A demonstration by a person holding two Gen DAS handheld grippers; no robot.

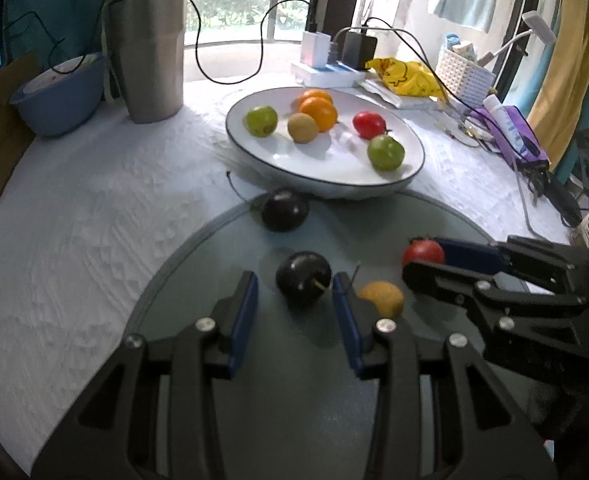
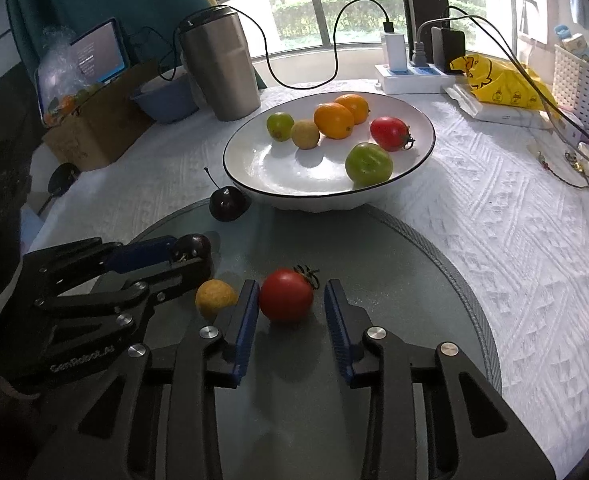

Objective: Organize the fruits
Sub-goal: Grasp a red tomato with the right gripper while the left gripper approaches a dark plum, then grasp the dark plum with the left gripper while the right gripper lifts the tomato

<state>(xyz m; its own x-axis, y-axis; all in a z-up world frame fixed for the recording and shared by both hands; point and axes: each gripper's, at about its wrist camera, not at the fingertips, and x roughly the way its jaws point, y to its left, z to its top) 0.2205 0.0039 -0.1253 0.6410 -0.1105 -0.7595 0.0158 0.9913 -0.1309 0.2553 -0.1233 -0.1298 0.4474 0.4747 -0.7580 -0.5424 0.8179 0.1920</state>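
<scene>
A white bowl (image 1: 334, 176) (image 2: 278, 168) holds two oranges, two green fruits, a yellow fruit and a red tomato. On the grey round mat (image 1: 302, 360) (image 2: 394, 264) lie two dark cherries, a yellow fruit (image 1: 382, 298) (image 2: 214, 298) and a red tomato (image 1: 423, 251) (image 2: 286, 294). My left gripper (image 1: 294, 292) is open around the near cherry (image 1: 303, 277) (image 2: 192, 246), which sits between its fingertips. My right gripper (image 2: 290, 300) is open around the mat's tomato. The far cherry (image 1: 285, 209) (image 2: 227, 203) lies at the mat's back edge, close to the bowl.
A steel tumbler (image 1: 148, 52) and a blue bowl (image 1: 60, 94) stand at the back left. A power strip with chargers (image 1: 330, 64), a yellow bag (image 1: 406, 76) and a white basket (image 1: 464, 76) are at the back right. Cables trail across the white cloth.
</scene>
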